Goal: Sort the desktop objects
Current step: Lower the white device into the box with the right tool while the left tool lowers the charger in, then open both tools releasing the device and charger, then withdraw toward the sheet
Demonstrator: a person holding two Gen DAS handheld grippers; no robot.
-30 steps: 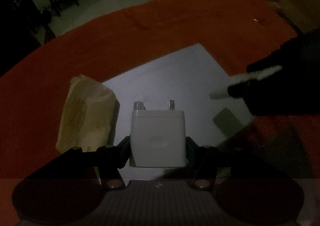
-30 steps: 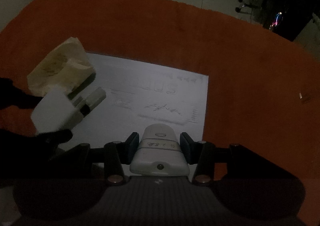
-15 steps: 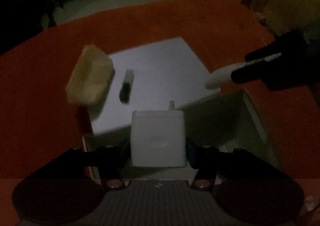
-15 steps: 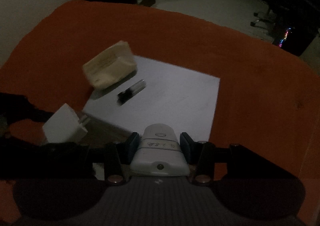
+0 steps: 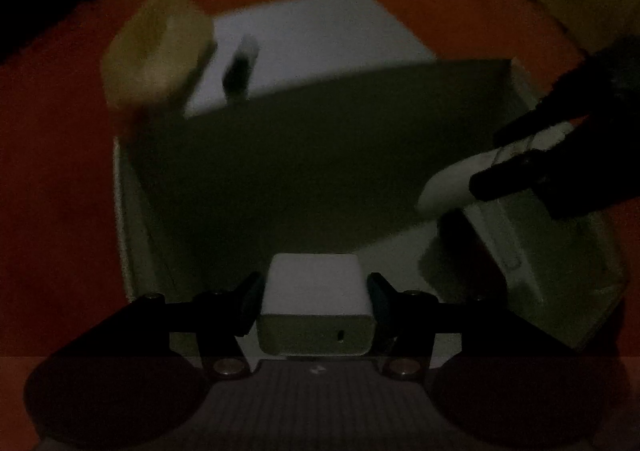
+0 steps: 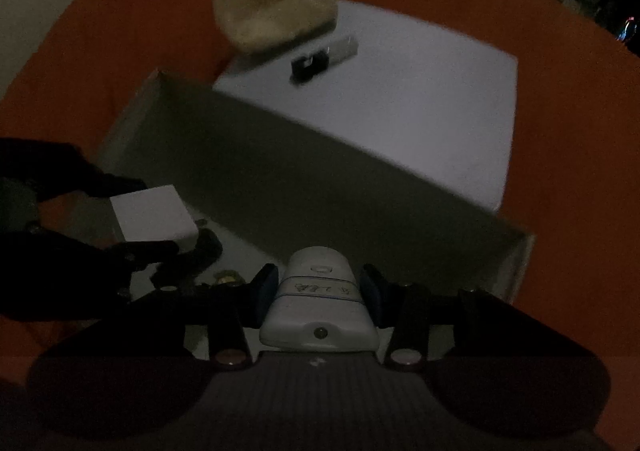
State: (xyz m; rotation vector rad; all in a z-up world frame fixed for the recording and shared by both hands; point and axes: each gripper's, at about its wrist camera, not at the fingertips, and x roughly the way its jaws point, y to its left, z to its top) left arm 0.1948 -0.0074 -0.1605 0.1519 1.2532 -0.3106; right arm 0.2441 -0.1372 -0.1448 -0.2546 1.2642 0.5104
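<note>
My left gripper (image 5: 316, 291) is shut on a white plug charger (image 5: 314, 287) and holds it over the inside of an open box (image 5: 280, 155). My right gripper (image 6: 318, 287) is shut on a white rounded device (image 6: 320, 291), also over the box (image 6: 320, 179). Each gripper shows in the other's view: the charger (image 6: 150, 217) at the left, the white device (image 5: 452, 183) at the right. A small black-and-silver stick (image 6: 324, 57) lies on the white sheet (image 6: 420, 91) beyond the box.
A tan packet (image 6: 276, 15) lies at the sheet's far left corner, and it also shows in the left wrist view (image 5: 156, 51). Dark small items (image 6: 200, 255) lie in the box near the charger. An orange cloth (image 6: 560, 131) covers the table.
Both grippers have drawn back from the white sheet and tilted down over the open box, each still holding its object. The stick, once hidden, now lies bare on the sheet.
</note>
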